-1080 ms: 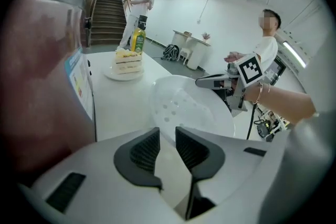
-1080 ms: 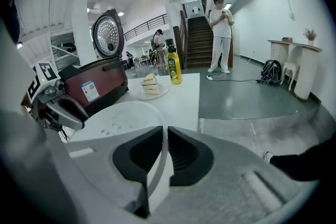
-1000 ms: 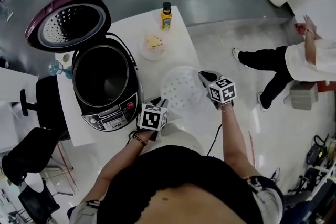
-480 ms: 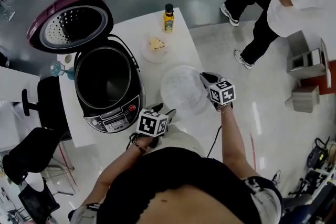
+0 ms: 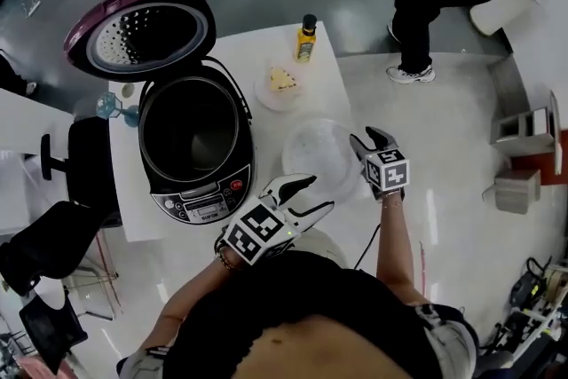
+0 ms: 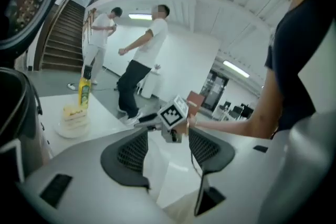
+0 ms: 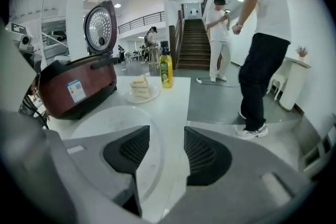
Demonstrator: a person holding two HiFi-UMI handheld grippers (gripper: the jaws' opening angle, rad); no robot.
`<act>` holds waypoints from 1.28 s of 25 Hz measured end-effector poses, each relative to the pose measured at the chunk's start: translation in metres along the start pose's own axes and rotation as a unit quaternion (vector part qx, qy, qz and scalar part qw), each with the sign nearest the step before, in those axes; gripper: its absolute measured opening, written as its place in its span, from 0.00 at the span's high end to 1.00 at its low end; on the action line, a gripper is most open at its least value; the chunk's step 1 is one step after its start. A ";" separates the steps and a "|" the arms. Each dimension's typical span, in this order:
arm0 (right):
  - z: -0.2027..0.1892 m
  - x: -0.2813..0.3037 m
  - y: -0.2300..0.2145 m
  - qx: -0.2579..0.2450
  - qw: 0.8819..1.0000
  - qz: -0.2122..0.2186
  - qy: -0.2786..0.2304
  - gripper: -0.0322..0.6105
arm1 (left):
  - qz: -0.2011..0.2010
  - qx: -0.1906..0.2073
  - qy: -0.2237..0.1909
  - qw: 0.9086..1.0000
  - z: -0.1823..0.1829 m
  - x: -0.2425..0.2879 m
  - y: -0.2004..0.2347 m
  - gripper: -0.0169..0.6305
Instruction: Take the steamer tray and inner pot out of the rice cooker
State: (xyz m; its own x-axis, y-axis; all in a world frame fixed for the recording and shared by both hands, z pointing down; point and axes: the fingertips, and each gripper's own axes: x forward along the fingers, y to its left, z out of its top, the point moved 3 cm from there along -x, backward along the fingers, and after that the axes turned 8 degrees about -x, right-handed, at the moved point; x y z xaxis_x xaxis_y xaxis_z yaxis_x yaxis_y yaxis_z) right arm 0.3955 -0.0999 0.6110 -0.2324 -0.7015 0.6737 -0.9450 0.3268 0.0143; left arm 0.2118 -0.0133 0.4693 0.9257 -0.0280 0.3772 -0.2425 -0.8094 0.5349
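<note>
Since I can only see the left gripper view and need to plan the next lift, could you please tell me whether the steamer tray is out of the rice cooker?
Observer: Yes. In the head view the steamer tray lies on the white table, to the right of the rice cooker.
Operator: Thank you. Is the right claw gripping it?
Observer: No. The right gripper view shows the right claw open, with its jaws apart over the tray's rim.
Operator: And where is the inner pot?
Observer: The head view shows the dark inner pot sitting inside the cooker, with the lid swung open behind it.
</note>
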 end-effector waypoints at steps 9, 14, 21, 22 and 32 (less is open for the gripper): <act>0.129 -0.032 0.051 -0.067 0.992 0.014 -0.103 0.65 | -0.022 -0.109 -0.322 0.940 0.130 -0.189 0.011 0.89; 0.201 -0.031 0.115 -0.103 0.985 0.044 -0.133 0.65 | 0.268 -0.029 -0.258 0.928 0.104 -0.285 0.088 0.95; 0.246 -0.018 0.175 -0.134 0.981 0.064 -0.122 0.65 | 0.409 -0.048 -0.189 0.892 0.054 -0.340 0.153 0.97; 0.248 -0.015 0.182 -0.142 0.981 0.066 -0.118 0.65 | 0.424 -0.038 -0.165 0.890 0.047 -0.339 0.160 0.97; 0.245 0.029 0.219 -0.167 0.982 0.069 -0.056 0.65 | 0.453 -0.005 -0.041 0.891 0.016 -0.315 0.223 0.96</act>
State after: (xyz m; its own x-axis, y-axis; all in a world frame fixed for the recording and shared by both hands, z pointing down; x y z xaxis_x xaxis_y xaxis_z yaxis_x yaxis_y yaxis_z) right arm 0.1251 -0.2041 0.4524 -0.3946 -0.6953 0.6007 -0.7790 0.5998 0.1826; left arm -0.1289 -0.1946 0.4574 0.3676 -0.7101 0.6006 -0.9025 -0.4281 0.0463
